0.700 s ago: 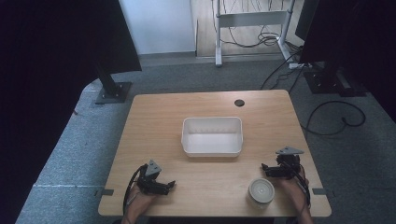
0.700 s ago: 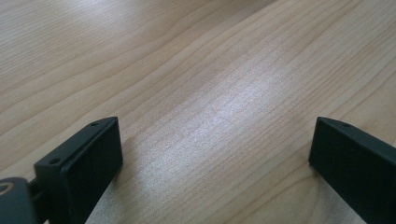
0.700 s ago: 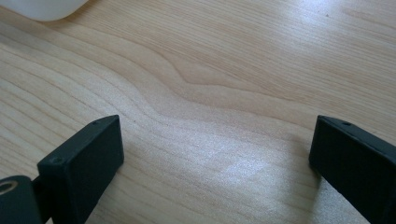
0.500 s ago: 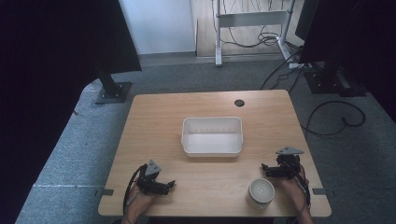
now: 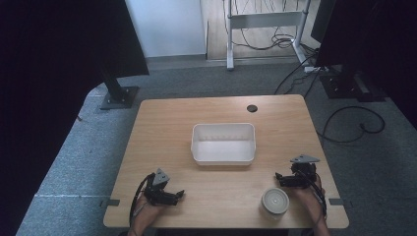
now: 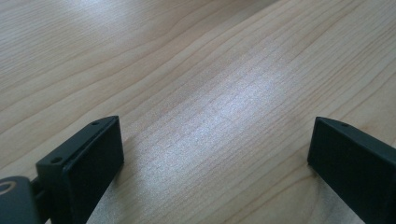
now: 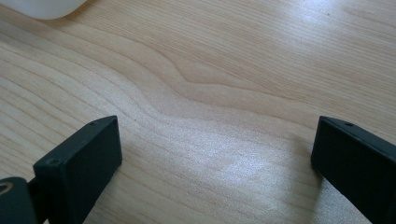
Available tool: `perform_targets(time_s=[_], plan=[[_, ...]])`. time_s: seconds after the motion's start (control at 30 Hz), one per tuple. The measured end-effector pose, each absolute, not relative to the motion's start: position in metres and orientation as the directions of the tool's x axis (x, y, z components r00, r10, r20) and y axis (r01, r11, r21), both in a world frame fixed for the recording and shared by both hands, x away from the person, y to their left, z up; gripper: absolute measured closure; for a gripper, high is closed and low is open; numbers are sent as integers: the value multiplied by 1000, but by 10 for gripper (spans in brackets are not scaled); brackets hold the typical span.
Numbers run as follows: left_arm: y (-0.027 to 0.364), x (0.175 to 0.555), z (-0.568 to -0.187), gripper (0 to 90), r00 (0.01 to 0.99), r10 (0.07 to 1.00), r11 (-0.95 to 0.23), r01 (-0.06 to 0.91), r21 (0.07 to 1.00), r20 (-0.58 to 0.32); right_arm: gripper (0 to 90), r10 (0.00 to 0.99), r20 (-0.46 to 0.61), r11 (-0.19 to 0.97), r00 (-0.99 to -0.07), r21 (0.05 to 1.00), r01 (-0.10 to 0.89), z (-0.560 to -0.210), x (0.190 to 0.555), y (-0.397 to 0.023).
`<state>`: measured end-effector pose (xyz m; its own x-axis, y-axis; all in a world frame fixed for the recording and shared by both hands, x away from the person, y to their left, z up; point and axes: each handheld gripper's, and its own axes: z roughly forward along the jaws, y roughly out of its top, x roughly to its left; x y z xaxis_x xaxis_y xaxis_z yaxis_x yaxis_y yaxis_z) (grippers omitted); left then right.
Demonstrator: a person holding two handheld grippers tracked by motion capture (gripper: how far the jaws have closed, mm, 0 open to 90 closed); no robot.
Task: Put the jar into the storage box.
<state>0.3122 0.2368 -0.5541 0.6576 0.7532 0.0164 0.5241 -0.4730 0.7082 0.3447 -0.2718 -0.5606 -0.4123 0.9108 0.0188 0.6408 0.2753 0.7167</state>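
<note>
High view: the left tongs (image 5: 172,195) rest on the near left part of the table (image 5: 162,132), holding nothing. The right tongs (image 5: 282,178) rest at the near right, just beside a round white container (image 5: 274,200) at the near edge. A white rectangular tub (image 5: 223,143) stands at the table's middle, well apart from both.

Left gripper view: the left tongs (image 6: 212,163) are spread wide over bare wood.

Right gripper view: the right tongs (image 7: 217,163) are also spread wide with nothing between them; a white rim (image 7: 44,7) shows at the top left.

Likely step: reaching for the round container. Turn the right tongs toward it, keep them spread, centre the container between the jaws, then close gently to avoid tipping it off the edge.
</note>
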Motion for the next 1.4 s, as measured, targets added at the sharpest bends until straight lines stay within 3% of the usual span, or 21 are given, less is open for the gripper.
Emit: perform_targets(time_s=[1.4], plan=[[236, 310, -554, 25, 645, 764, -463, 532, 708, 14, 0, 881, 12, 321, -473, 718, 617, -539, 314, -271]])
